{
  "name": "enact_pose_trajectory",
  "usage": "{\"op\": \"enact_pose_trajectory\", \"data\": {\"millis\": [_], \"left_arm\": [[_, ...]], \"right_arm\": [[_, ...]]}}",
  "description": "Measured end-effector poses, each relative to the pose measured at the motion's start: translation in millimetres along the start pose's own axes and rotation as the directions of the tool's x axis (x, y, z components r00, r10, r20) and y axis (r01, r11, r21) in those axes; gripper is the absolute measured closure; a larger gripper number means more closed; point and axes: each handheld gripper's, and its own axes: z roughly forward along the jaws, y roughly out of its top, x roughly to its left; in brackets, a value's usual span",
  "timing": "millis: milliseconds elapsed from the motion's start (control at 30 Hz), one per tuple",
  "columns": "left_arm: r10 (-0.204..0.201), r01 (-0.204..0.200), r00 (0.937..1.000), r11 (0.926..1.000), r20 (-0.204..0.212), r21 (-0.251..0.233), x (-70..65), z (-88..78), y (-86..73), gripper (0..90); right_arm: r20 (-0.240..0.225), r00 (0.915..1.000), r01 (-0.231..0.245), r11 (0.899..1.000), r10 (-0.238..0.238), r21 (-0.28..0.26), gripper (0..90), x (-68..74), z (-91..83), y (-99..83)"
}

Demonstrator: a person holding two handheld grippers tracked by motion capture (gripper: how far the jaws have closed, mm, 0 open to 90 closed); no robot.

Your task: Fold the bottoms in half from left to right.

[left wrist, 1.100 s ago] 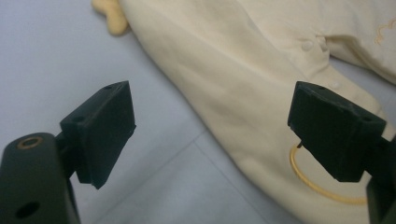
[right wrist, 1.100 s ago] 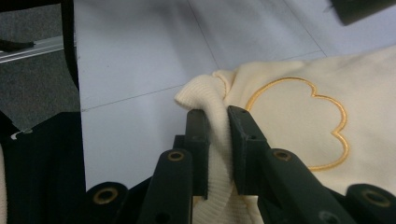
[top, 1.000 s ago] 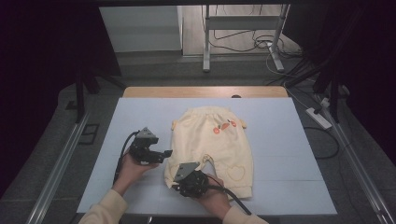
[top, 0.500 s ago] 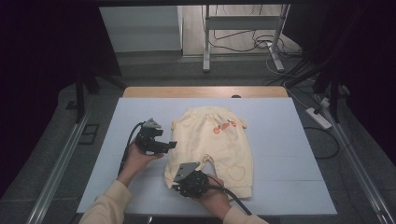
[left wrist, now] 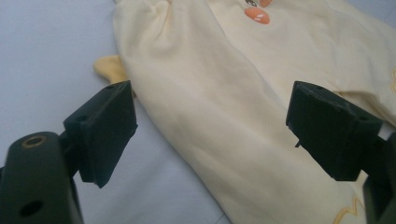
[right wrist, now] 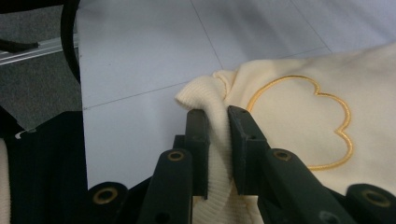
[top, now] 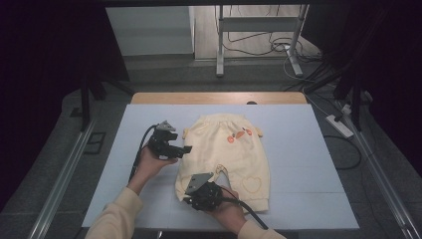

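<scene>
The pale yellow baby trousers (top: 226, 154) are lying flat in the middle of the white table cover (top: 308, 149). The right gripper (right wrist: 217, 126) is pinching the ribbed cuff (right wrist: 205, 93) at the trousers' near end, probably to keep the cloth from sliding. The left gripper (top: 185, 149) is hovering wide open and empty just beside the trousers' left edge, probably preparing to take it for folding.
</scene>
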Motion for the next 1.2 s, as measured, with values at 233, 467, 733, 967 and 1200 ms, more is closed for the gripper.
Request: {"op": "enact_pose_trajectory", "data": {"millis": [233, 467, 733, 967, 1200], "left_arm": [[-0.004, 0.004, 1.0000, 1.0000, -0.006, 0.006, 3.7, 5.5, 9.4, 16.6], [-0.012, 0.012, 0.9999, 0.9999, -0.008, 0.009, 12.3, 13.2, 18.9, 16.9], [-0.032, 0.032, 0.9991, 0.9993, -0.028, 0.020, 23.1, 24.0, 25.2, 17.9], [-0.050, 0.051, 0.9985, 0.9982, -0.020, 0.033, 31.7, 34.4, 25.6, 18.4], [-0.061, 0.062, 0.9980, 0.9973, -0.013, 0.041, 36.1, 38.0, 23.4, 18.5]], "right_arm": [[0.001, 1.0000, 0.004, 1.000, -0.004, 0.000, 78.1, 0.0, 0.1, -0.3], [0.002, 1.0000, 0.001, 1.000, -0.001, 0.001, 78.0, 0.5, 0.3, -0.5], [0.003, 1.0000, -0.001, 1.000, 0.001, 0.007, 78.0, 0.3, -0.4, -0.8], [-0.005, 0.9999, -0.010, 1.000, 0.010, -0.002, 78.0, -0.1, 0.0, -1.7], [0.002, 1.0000, 0.004, 1.000, -0.004, 0.007, 78.1, 0.1, -1.4, -0.8]]}}
